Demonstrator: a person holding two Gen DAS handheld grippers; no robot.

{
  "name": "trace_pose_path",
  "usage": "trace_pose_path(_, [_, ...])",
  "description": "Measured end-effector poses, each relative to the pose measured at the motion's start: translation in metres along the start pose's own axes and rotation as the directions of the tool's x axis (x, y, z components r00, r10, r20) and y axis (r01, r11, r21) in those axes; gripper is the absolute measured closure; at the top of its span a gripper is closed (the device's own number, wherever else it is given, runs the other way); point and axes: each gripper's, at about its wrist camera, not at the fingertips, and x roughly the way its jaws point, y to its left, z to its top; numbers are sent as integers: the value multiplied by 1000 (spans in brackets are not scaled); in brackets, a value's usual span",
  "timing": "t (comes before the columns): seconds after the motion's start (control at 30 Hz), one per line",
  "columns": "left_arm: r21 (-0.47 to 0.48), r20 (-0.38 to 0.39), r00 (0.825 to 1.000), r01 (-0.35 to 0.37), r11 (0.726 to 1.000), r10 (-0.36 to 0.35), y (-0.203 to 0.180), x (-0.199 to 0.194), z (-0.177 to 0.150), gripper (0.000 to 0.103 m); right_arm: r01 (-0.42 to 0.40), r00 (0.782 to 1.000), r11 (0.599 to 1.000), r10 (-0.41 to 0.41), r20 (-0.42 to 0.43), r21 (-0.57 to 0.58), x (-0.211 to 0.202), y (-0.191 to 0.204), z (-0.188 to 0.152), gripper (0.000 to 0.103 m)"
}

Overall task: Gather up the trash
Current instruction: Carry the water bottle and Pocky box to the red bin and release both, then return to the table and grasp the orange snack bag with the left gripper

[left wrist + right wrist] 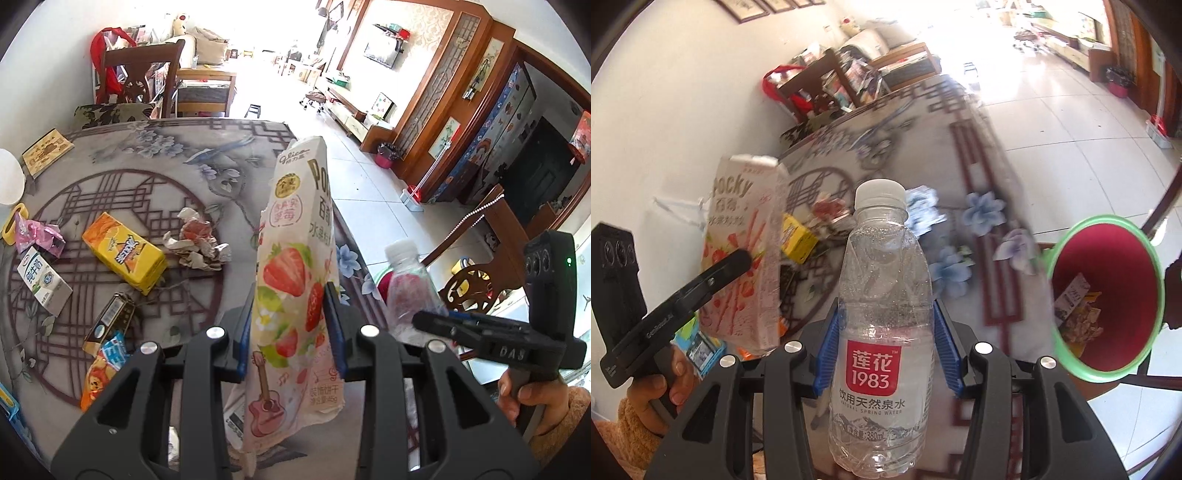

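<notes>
Green-rimmed red bin (1067, 295) with wrappers (1078, 314) inside

A pink strawberry biscuit box (295, 280) is standing upright, lifted above the desk (155, 155). A clear capped water bottle (882, 317) is standing upright near a green-rimmed red bin (1108, 295) holding wrappers.

Right wrist view: tablecloth (960, 155) motion-blurred – pattern smeared toward 12 o'clock. Bin (1104, 295) clipped at 3 o'clock, contents unclear. Left wrist view: white plate (9, 177) cut off at 9 o'clock.
</notes>
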Motion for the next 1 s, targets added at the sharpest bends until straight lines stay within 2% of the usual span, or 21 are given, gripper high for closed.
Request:
trace_pose_path(0.17, [29,-3,1000,15,999,-15,-21,7,2,71,85,995,994,-89,52,72,-22,-48,6,57])
trace_pose_path(0.3, [58,-35,998,46,997,-44,-40,20,2,71,139,985,980,-152,78,145,-39,-90,6,57])
trace_pose_path(0.5, [113,-84,991,110,988,-101,-71,43,5,71,228,961,945,-257,104,235,-53,-145,7,57])
trace_pose_path(0.63, [171,-129,978,184,968,-163,-104,63,8,71,271,939,925,-315,139,267,-58,-168,15,52])
trace_pose_path(0.7, [205,-161,970,214,955,-183,-123,77,10,71,287,928,915,-339,152,284,-61,-178,20,39])
trace_pose_path(0.77, [222,-182,962,243,944,-205,-138,88,11,71,288,922,910,-347,171,298,-66,-184,21,35])
trace_pose_path(1.0, [322,-250,930,343,882,-271,-201,130,15,71,294,910,885,-375,178,362,-83,-206,4,35])
